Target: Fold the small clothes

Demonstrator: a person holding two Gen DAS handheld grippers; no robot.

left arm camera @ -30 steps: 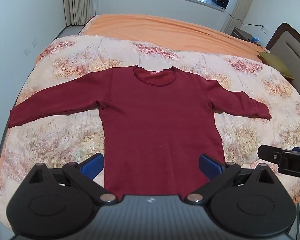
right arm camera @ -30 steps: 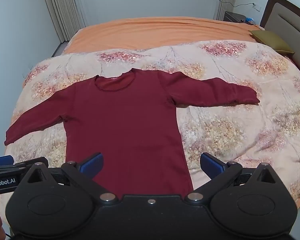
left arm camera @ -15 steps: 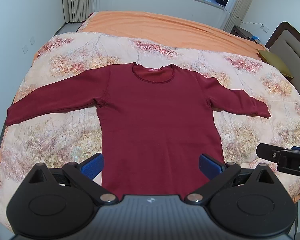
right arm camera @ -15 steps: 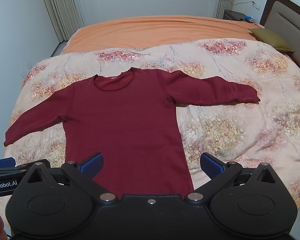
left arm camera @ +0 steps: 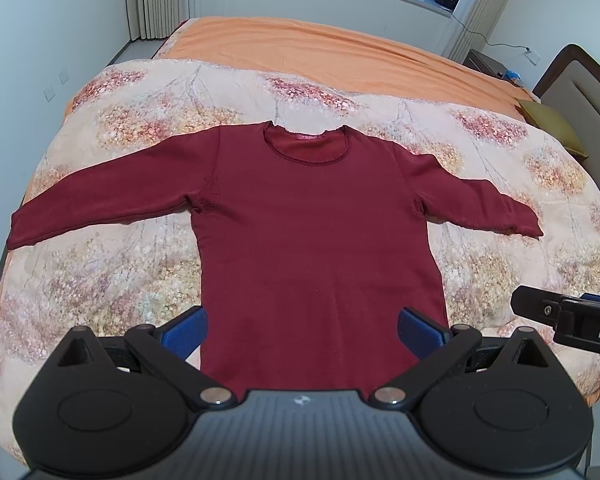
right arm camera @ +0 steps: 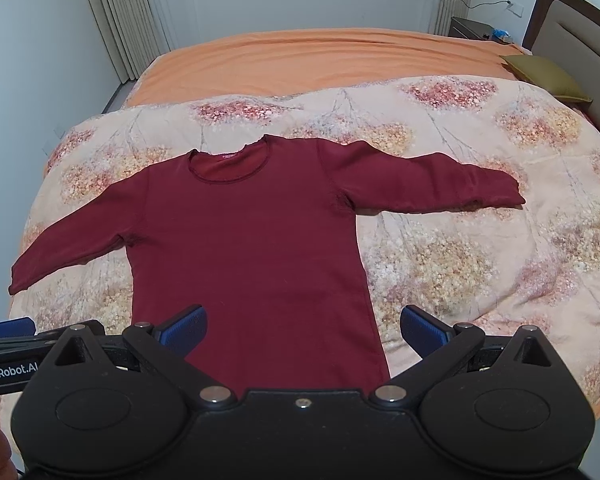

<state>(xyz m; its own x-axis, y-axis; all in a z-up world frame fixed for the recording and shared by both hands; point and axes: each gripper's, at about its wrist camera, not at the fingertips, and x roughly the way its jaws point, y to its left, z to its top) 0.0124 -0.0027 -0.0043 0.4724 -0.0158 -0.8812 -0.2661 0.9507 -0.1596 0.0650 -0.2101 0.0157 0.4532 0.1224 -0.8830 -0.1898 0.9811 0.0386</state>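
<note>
We see the maroon shirt [left arm camera: 316, 240] lying flat, 0 folds made; left claw [left arm camera: 302, 330] and right claw [right arm camera: 302, 330] gape wide, empty.

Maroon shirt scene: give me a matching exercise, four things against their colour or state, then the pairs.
Things:
1. maroon shirt
2. quilt
3. small cushion
4. left gripper

States:
A. olive green, by the headboard
B. jaws wide apart, holding nothing
C. floral print, spread over the orange bed
D. lying flat, both sleeves stretched out

Pairs: 1-D, 2-C, 3-A, 4-B
</note>
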